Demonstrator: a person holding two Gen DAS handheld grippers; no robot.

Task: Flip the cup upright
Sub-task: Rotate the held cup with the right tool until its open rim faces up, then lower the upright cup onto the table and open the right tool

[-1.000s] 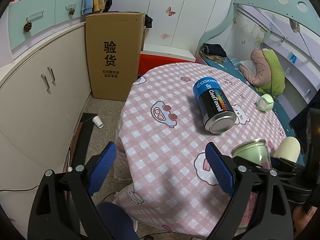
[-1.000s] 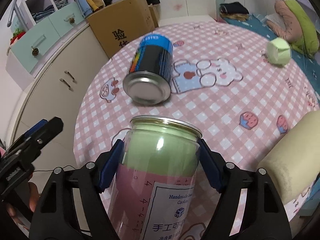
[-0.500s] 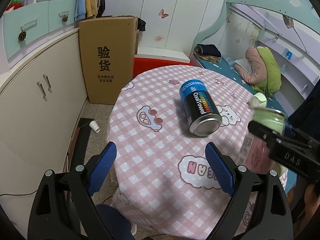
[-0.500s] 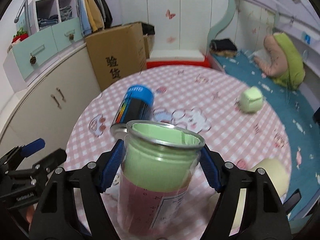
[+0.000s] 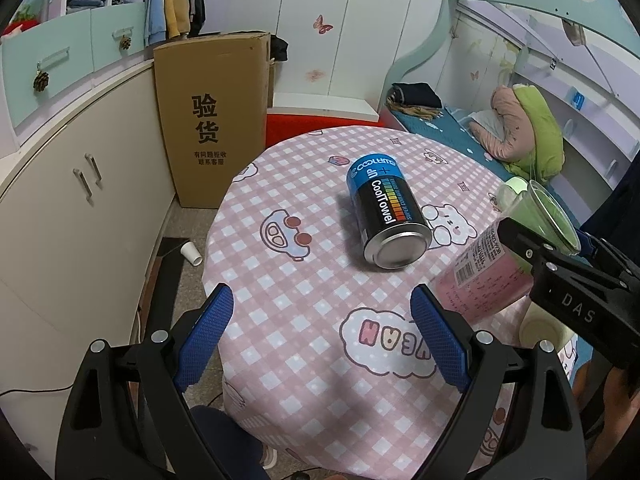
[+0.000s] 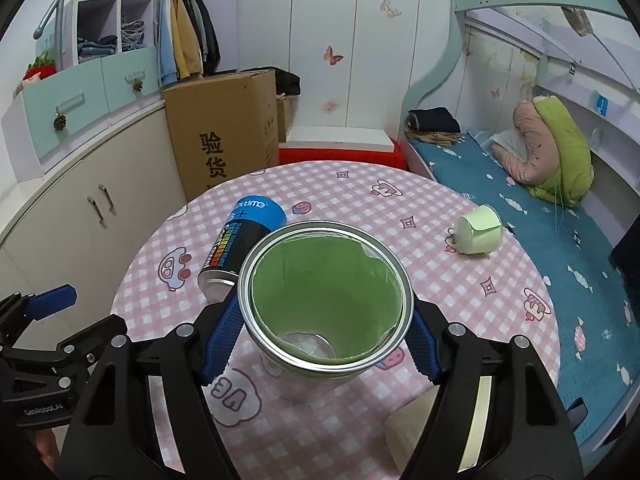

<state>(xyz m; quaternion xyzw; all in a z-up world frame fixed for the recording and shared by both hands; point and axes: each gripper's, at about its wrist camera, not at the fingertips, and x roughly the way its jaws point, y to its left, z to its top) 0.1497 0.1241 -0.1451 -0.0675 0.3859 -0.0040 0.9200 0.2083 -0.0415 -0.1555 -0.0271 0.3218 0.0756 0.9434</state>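
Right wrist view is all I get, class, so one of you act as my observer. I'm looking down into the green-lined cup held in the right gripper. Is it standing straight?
Observer: No. In the left wrist view the cup leans in the right gripper, with its mouth higher than its base.
Operator: What's on its outside?
Observer: Its lower body is pink and carries a barcode label.
Operator: Is the left gripper holding anything?
Observer: No. The left gripper is open and empty, over the table.
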